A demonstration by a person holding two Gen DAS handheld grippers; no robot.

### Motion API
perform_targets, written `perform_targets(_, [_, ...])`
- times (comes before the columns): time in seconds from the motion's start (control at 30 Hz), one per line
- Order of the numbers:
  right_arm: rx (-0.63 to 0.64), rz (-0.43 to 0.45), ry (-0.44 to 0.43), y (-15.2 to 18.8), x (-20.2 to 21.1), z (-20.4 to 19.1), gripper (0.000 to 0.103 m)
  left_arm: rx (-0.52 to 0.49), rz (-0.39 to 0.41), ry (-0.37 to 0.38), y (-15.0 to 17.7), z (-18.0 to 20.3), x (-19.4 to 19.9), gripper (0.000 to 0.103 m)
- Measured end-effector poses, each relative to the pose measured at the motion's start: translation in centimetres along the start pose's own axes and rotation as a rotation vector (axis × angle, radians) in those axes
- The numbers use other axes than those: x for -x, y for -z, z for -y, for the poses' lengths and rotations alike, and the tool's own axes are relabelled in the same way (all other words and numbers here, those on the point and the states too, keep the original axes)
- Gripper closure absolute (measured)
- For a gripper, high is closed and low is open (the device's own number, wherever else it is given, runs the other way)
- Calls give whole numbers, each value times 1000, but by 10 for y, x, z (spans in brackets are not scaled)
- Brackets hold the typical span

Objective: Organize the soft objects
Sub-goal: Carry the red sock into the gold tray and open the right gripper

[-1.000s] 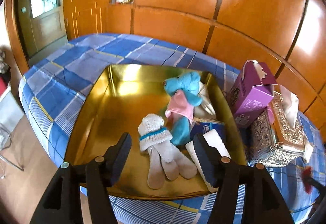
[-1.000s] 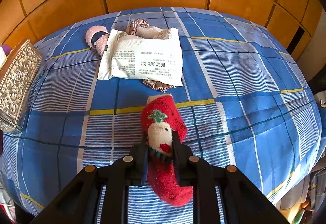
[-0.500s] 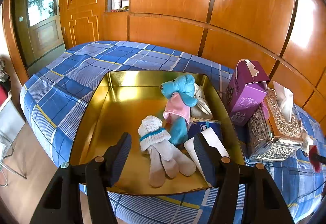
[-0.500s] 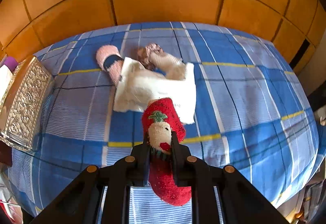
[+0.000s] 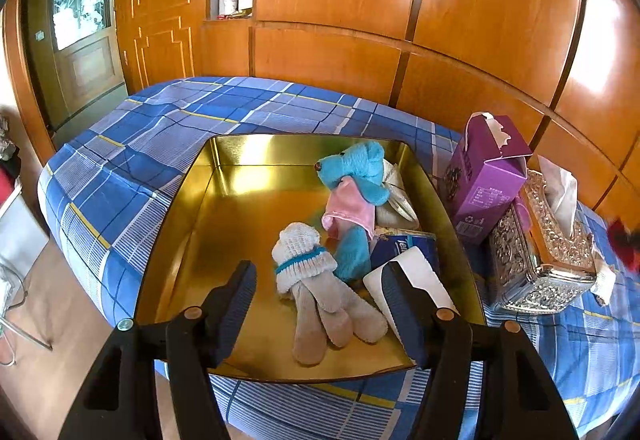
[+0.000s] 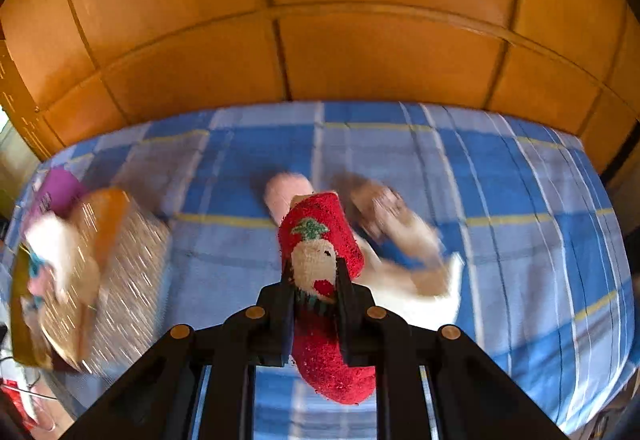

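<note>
One red sock point(image 6: 320, 264) sits pinched in the right gripper point(image 6: 316, 292) — best carried high over the gold tray point(image 5: 176, 240) wall and let go on its bare floor, left of the blue plush point(image 5: 352, 180) — while the left gripper point(image 5: 316, 304) hangs half-open and empty above the tray.

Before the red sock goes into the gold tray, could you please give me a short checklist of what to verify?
1. Right tool shut on the red sock: ok.
2. Sock hangs clear of the bedspread: ok.
3. Bare floor free in the gold tray: ok, left half.
4. Left tool open, holding nothing: ok.
5. Left tool out of the drop path: not ok, it hangs over the tray's near edge.
6. Tissue box beside the tray, clear of the sock's path: cannot tell.
</note>
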State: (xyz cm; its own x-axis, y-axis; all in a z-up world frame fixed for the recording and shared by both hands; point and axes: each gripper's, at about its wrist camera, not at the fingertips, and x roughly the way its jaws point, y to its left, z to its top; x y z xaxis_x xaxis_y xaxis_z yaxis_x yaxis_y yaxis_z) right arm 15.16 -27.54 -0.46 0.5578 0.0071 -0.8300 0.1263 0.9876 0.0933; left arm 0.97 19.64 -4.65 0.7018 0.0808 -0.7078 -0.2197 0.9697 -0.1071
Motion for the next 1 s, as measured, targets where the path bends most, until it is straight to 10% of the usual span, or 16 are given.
perform_targets(0.5, [260,22,-140,-97,-21,-186,88,26,22,-26,-4,-11,4,28])
perform_targets(1.0, [519,-78,-456,-1,14,-295,88,35,19,-24,-1,-14,3,28])
